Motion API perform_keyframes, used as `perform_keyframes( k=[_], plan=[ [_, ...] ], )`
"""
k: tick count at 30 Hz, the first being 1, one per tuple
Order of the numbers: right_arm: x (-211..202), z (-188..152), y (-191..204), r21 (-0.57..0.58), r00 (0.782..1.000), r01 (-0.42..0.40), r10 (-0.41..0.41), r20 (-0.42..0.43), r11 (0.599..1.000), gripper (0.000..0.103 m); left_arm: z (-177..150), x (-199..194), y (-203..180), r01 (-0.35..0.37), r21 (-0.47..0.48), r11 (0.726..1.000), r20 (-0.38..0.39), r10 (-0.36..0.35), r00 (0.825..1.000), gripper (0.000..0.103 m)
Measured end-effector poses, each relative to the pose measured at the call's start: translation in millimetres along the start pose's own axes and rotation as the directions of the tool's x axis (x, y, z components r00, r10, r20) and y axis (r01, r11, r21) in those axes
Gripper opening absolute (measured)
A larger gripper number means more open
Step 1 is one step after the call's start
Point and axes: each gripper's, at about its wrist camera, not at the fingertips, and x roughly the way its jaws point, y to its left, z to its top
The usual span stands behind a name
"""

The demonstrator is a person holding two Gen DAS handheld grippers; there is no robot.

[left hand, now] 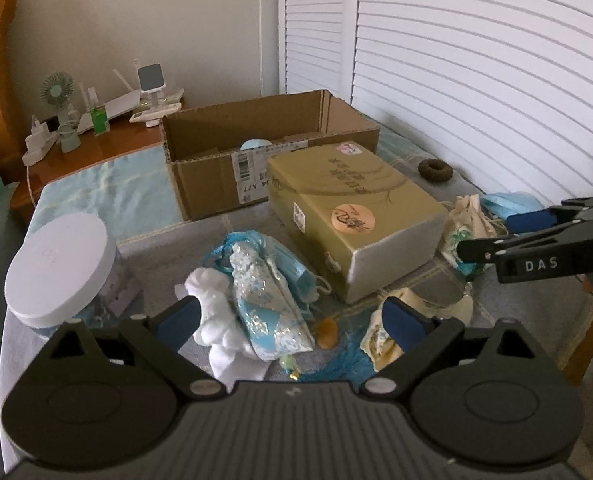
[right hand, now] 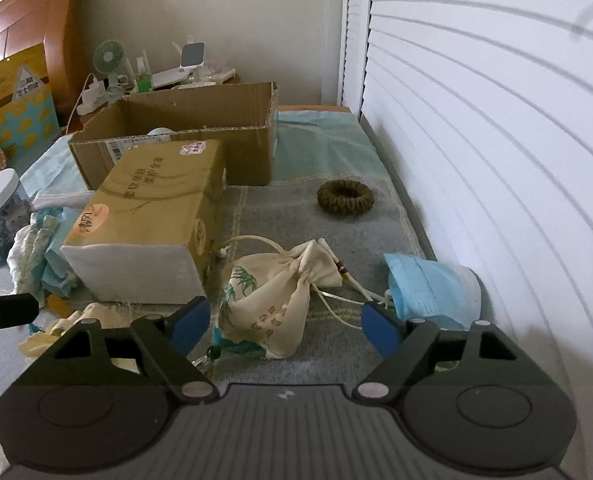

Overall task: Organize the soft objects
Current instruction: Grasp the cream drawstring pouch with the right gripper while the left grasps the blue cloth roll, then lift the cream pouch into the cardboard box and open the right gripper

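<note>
My left gripper (left hand: 292,320) is open and empty, hovering over a blue-and-silver pouch (left hand: 270,304) and a white cloth (left hand: 220,332). A second cream pouch (left hand: 380,336) lies by its right finger. My right gripper (right hand: 284,326) is open and empty above a cream drawstring pouch with a bamboo print (right hand: 272,300). A blue face mask (right hand: 428,292) lies to its right, and a brown scrunchie (right hand: 345,197) farther back. An open cardboard box (left hand: 232,148) stands at the back; it also shows in the right wrist view (right hand: 184,132).
A gold closed box (left hand: 356,208) sits mid-table on the grey-blue cloth (right hand: 324,232). A jar with a white lid (left hand: 56,264) stands at the left. White shutters (right hand: 496,160) border the right side. A nightstand (left hand: 92,148) with a fan and bottles is behind.
</note>
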Motion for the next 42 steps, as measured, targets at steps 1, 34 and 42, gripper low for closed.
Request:
perform_keyframes(
  k=[1, 34, 42],
  plan=[
    [2.6, 0.5, 0.1, 0.000, 1.000, -0.001, 0.001, -0.005, 1.000, 0.085, 1.1, 0.8, 0.7, 0.000, 0.002, 1.000, 0.001, 0.000, 1.000, 0.092],
    [-18.5, 6.4, 5.3, -0.034, 0.999, -0.025, 0.026, 0.031, 0.999, 0.049, 5.3, -21.6, 13.0, 0.029, 0.099, 0.995, 0.013, -0.030, 0.999, 0.014],
    [-44.1, 10.0, 7.0, -0.035, 0.995, -0.042, 0.045, 0.085, 0.999, 0.049, 2.8, -47.4, 10.4, 0.026, 0.131, 0.991, 0.032, -0.030, 0.999, 0.014]
  ],
)
